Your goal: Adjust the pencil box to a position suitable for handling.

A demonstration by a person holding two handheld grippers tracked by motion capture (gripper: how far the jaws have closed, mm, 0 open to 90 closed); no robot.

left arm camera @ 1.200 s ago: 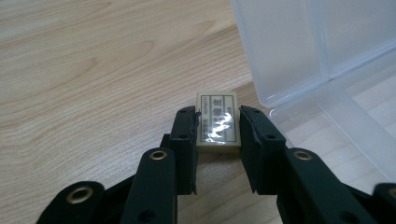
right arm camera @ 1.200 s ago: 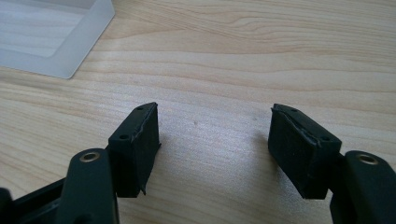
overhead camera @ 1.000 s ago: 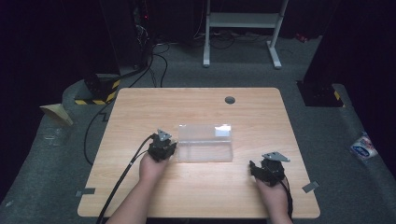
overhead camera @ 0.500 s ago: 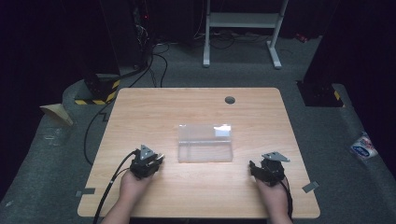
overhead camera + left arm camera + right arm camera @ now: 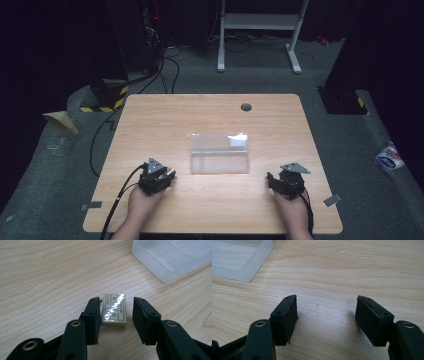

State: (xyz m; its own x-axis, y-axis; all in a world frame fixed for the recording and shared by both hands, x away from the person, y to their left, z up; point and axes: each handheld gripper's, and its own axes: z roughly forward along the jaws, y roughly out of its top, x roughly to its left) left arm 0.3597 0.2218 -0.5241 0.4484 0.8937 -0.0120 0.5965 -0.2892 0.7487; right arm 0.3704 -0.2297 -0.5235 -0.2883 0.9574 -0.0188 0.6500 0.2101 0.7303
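- Resting low near the front left part of the wooden table (image 5: 165, 115), the left gripper (image 5: 167, 175) is held by the person's left hand (image 5: 142, 202), and its black cable (image 5: 117, 202) runs off over the front edge.
- In the left gripper view, the left gripper (image 5: 116, 312) has its jaws parted around a small cream eraser (image 5: 114, 308) with a shiny printed wrapper.
- The eraser lies flat on the wood. The jaw on the left of that view is touching it or almost touching it; I cannot tell which. The other jaw stands a little apart from it, so the eraser is not pinched.
- The clear plastic box (image 5: 220, 153) stands near the middle of the table, between the two grippers and a little farther from the person. In the left gripper view its frosted corner (image 5: 162, 260) is at the upper right, well apart from the eraser.
- The right gripper (image 5: 272, 181) is near the front right part of the table, held by the right hand (image 5: 292, 207), with a grey three-cornered plate on top.
- In the right gripper view, the right gripper (image 5: 327, 315) has its jaws spread wide, with only bare wood between them. A corner of the box (image 5: 249, 262) is at the upper left of that view, apart from the jaws.
- A small dark round hole (image 5: 246, 107) is in the table near its far edge.
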